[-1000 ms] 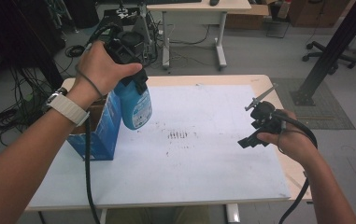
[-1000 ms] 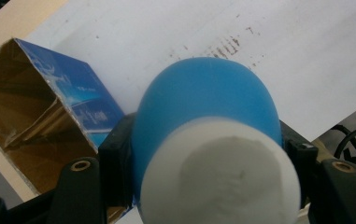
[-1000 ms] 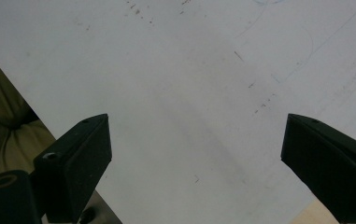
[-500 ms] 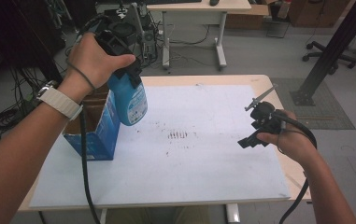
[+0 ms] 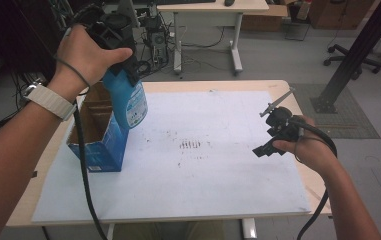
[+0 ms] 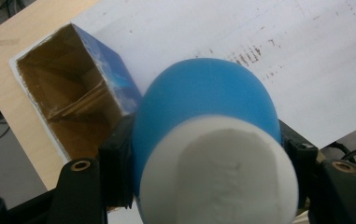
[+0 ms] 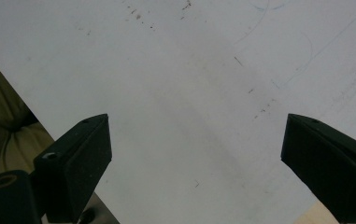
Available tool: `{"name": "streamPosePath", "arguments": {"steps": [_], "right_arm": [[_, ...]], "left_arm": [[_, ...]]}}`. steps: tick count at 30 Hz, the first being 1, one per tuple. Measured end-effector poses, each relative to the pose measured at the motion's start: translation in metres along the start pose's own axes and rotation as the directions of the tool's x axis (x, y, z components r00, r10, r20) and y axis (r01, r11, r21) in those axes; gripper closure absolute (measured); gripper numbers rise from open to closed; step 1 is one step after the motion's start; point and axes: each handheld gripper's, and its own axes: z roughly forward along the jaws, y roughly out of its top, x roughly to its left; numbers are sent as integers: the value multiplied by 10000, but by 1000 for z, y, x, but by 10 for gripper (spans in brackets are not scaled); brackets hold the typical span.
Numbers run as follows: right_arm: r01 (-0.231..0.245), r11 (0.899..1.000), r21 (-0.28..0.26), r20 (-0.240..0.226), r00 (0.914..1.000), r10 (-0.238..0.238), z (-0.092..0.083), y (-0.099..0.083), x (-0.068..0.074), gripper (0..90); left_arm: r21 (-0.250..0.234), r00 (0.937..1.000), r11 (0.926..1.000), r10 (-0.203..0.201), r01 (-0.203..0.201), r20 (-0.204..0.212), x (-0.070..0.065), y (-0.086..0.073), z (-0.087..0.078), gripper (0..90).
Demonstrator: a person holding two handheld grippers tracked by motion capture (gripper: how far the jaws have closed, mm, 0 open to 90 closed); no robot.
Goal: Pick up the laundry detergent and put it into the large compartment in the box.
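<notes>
Above the box (image 5: 100,135), the left gripper (image 5: 123,70) pinches a blue bottle (image 5: 128,102).
Bottle hangs clear of the open, seemingly empty box, beside its rim; right gripper (image 5: 273,135), jaws spread, hovers well right of the box over the white sheet (image 5: 203,190) on the table (image 5: 28,200). Desks and cables lie beyond the box.

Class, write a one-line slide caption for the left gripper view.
Left gripper shut on a blue bottle with a white cap, above the open blue box.
</notes>
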Motion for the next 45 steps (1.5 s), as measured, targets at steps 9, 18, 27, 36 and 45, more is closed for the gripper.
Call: {"name": "streamPosePath", "arguments": {"steps": [9, 18, 27, 36, 45], "right_arm": [[-6, 10000, -16, 11, 10000, 6, 0, -1, 0, 88], [52, 10000, 5, 7, 10000, -52, -1, 0, 0, 88], [83, 9999, -60, 18, 10000, -83, -2, 2, 1, 88], [108, 9999, -43, 11, 9999, -108, -1, 4, 1, 88], [120, 9999, -46, -16, 9999, -120, 0, 6, 2, 88]], "left_arm": [[-5, 9983, 9985, -551, 551, -205, 12, -4, -10, 374], [-8, 9953, 9954, -953, 953, -187, 24, -9, -19, 374], [-27, 9881, 9887, -1498, 1498, -345, 39, -16, -26, 374], [-64, 9778, 9788, -2046, 2045, -444, 51, -20, -30, 374], [35, 9672, 9694, -2447, 2455, -676, 59, -22, -31, 374]]}}
